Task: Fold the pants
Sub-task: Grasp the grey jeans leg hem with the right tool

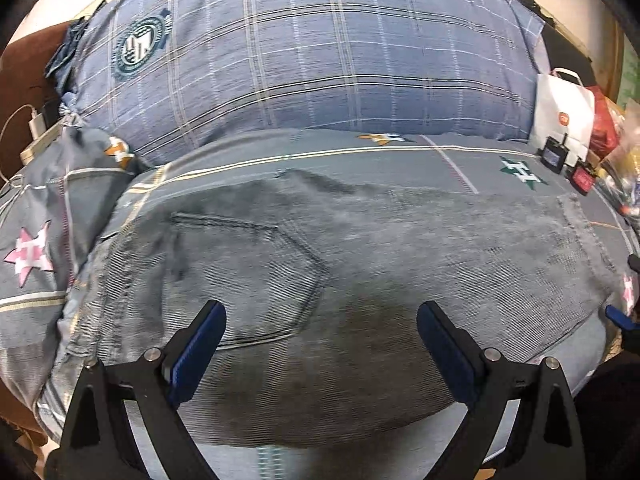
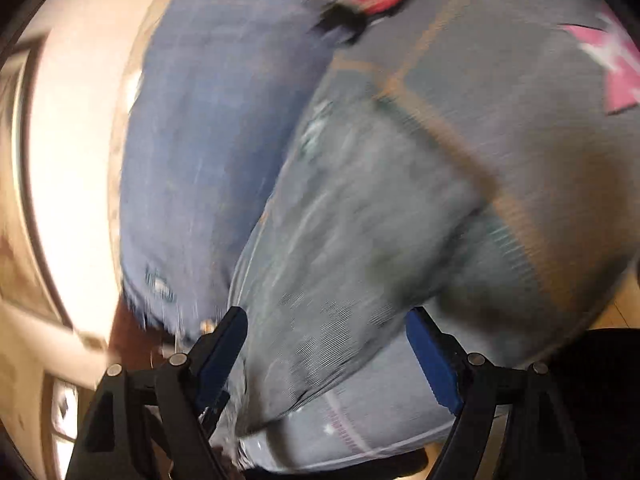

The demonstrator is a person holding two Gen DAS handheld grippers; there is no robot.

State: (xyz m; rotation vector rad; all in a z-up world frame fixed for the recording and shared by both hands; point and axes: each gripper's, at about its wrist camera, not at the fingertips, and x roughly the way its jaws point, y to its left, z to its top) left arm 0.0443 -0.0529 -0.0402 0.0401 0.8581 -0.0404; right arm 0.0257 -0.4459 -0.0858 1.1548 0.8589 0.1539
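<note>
Grey denim pants (image 1: 320,264) lie folded flat on the bed, back pocket up, waistband to the left, the hem at the right. My left gripper (image 1: 322,320) is open just above the near part of the pants, empty. In the blurred right wrist view the pants (image 2: 360,240) fill the middle, and my right gripper (image 2: 326,336) is open over their end with nothing between its fingers. A blue fingertip (image 1: 618,316) of the right gripper shows at the right edge of the left wrist view.
A grey bedsheet (image 1: 460,164) with star marks covers the bed. A blue plaid pillow (image 1: 320,52) lies behind the pants. A white bag (image 1: 564,112) and small items (image 1: 584,178) stand at the right. A charger (image 1: 36,126) lies at the left.
</note>
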